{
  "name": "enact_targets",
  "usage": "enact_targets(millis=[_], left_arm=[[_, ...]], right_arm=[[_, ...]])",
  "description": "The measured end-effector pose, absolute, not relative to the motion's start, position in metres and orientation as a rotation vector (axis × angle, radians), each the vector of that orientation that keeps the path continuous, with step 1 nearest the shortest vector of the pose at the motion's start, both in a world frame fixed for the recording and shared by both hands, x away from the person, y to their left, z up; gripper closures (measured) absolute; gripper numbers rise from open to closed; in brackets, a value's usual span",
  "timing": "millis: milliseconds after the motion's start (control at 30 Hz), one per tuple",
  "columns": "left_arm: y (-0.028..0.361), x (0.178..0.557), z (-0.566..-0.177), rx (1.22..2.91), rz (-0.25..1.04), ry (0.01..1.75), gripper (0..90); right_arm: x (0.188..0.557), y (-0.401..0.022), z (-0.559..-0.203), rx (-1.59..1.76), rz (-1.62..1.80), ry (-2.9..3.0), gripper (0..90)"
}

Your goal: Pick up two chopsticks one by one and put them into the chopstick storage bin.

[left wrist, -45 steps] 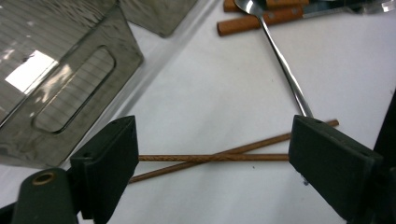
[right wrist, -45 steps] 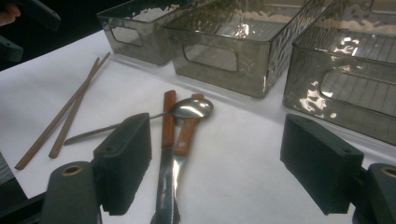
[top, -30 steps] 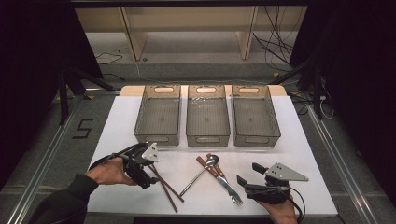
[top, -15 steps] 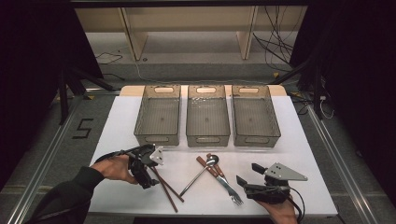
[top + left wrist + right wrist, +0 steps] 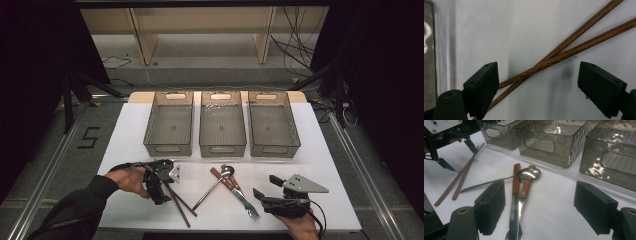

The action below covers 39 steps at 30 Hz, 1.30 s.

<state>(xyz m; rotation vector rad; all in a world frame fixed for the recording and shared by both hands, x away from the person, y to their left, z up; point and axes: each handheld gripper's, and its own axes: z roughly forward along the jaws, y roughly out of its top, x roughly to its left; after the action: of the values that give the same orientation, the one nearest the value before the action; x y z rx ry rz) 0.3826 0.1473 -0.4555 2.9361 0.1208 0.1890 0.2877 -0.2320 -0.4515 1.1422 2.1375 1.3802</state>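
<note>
Tabletop (image 5: 325, 165) seen as plain white. Three bins (image 5: 222, 125) tinted smoky grey, see-through. Chopsticks (image 5: 564, 53) stained dark brown, wood grain noted. Spoon (image 5: 526, 173) shiny silver. Fork (image 5: 245, 200) and knife (image 5: 514, 202) fitted with reddish-brown wooden handles. Jaws moulded matte black.

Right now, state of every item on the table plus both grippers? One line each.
Left gripper: open, jaws astride the chopsticks.
Right gripper: open, holding nothing.
Chopsticks: crossed, flat on the table.
Spoon: bowl up, lying across the wooden handles.
Knife and fork: side by side, flat.
Three bins: upright, nothing visible inside.
</note>
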Motion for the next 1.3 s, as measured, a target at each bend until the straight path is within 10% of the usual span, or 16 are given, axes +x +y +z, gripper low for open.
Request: enact_targets(millis=[1300], left_arm=[[0.1429,0.3796,-0.4590,3.011,0.224,-0.174,58.7]], right_arm=[[0.2895,-0.2315,-0.4534,1.152,1.373,2.161,26.2]])
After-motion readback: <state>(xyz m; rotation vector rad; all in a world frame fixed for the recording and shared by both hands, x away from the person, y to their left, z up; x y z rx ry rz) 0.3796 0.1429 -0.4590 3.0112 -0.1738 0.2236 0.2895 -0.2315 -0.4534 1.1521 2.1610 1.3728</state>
